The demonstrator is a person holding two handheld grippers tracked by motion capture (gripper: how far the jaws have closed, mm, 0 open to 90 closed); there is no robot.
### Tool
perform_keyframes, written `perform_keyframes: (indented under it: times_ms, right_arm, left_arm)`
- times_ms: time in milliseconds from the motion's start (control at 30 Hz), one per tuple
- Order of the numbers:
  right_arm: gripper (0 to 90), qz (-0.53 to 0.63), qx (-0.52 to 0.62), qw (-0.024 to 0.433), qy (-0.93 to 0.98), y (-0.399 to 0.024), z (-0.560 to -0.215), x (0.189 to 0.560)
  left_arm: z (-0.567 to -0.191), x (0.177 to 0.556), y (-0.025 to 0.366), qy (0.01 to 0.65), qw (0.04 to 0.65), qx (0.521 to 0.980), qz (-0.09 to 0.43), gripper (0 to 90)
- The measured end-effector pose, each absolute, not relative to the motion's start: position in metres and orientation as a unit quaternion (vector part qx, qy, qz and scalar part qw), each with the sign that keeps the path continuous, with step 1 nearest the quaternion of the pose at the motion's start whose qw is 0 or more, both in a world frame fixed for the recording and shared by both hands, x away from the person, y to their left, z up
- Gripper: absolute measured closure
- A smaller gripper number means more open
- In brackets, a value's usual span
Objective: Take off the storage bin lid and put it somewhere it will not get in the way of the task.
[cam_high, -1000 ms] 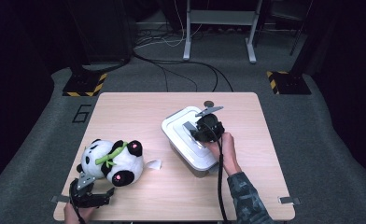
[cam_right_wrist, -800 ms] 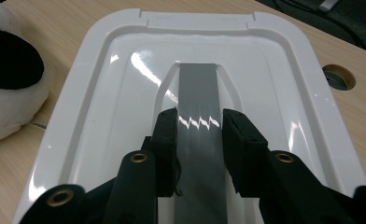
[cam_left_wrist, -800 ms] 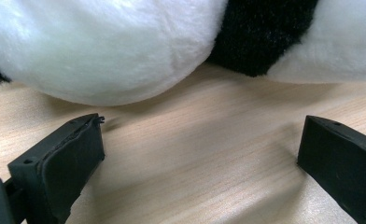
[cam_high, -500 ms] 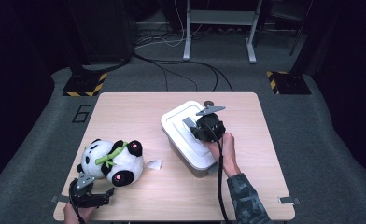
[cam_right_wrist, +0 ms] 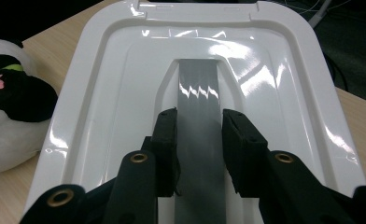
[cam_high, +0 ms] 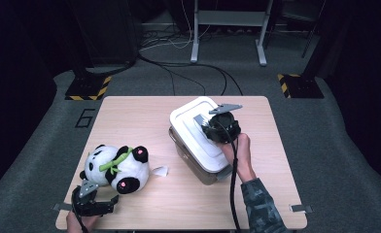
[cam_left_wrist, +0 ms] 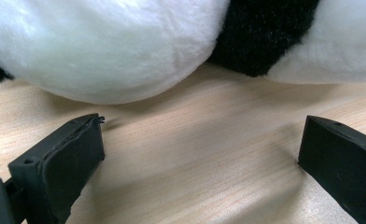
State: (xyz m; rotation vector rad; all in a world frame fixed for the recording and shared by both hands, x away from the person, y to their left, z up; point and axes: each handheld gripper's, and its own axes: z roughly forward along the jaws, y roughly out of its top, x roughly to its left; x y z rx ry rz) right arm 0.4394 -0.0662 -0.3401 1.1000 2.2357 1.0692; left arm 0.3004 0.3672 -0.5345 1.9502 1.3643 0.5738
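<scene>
1. Clamping the grey handle [cam_right_wrist: 197,107] of the white lid [cam_high: 205,131], the right gripper [cam_right_wrist: 199,135] tilts it off the clear box [cam_high: 198,167] mid-table.
2. Slipping pads could drop the lid.
3. The left gripper [cam_left_wrist: 202,149] waits unclenched beside the panda [cam_high: 118,167].

This looks like a lab or recording studio, not a home. A plain wooden desk [cam_high: 145,116] stands alone on grey carpet [cam_high: 334,160] in a dark room with black surroundings. A number six [cam_high: 85,118] is marked on the floor beside it. Stand bases with yellow-black hazard tape [cam_high: 87,90] sit at both far corners. Loose cables [cam_high: 179,68] run across the floor to a grey metal frame [cam_high: 227,29] behind. Tape tabs [cam_high: 299,208] mark the desk's near corners.
</scene>
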Motion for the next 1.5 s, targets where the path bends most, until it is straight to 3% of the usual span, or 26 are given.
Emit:
perform_keyframes:
  times_ms: [500,1500]
  right_arm:
    - [66.9,0.377,0.416,0.234,0.794,-0.095,-0.317,0.438]
    - [66.9,0.366,0.499,0.262,0.740,-0.176,-0.319,0.441]
  left_arm:
    - [-0.534,0.300,0.367,0.523,0.340,0.750,0.221,0.0]
    - [-0.535,0.300,0.366,0.523,0.336,0.750,0.225,0.0]
